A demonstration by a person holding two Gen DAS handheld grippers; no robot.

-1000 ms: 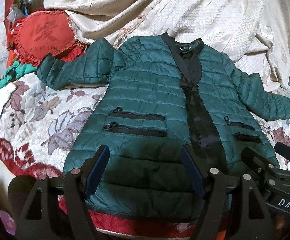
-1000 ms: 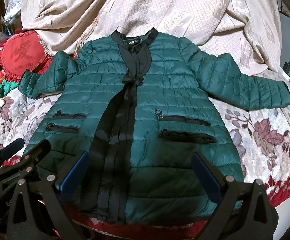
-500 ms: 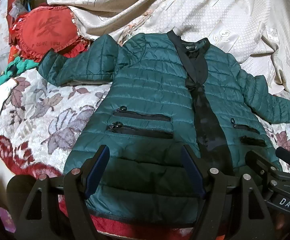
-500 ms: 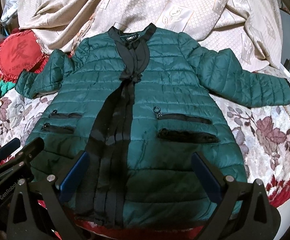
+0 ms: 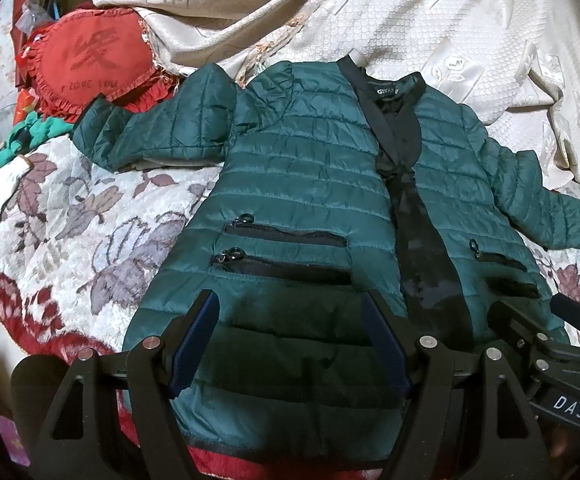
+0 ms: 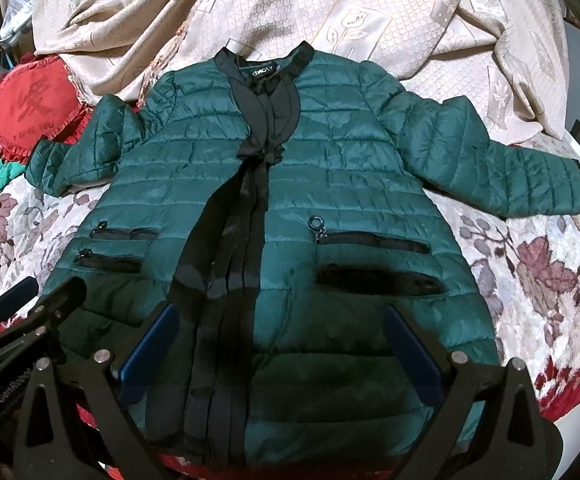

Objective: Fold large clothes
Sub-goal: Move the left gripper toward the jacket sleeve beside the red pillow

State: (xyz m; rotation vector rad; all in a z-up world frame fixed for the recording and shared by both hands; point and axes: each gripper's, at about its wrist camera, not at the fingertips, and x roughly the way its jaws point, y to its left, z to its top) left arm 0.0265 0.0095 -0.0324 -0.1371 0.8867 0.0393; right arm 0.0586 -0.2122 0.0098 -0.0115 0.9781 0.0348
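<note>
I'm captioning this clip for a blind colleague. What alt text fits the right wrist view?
A dark green quilted puffer jacket with black front trim lies face up, sleeves spread, on a floral bedspread. The open right gripper hovers over its hem, holding nothing, with the left gripper at lower left. A red ruffled cushion sits at far left.

It was a home bedroom: a bed [image 5: 69,240] spread with a floral quilt, a rumpled beige coverlet [image 6: 370,12] heaped behind, and a red frilled cushion [image 5: 89,64].
</note>
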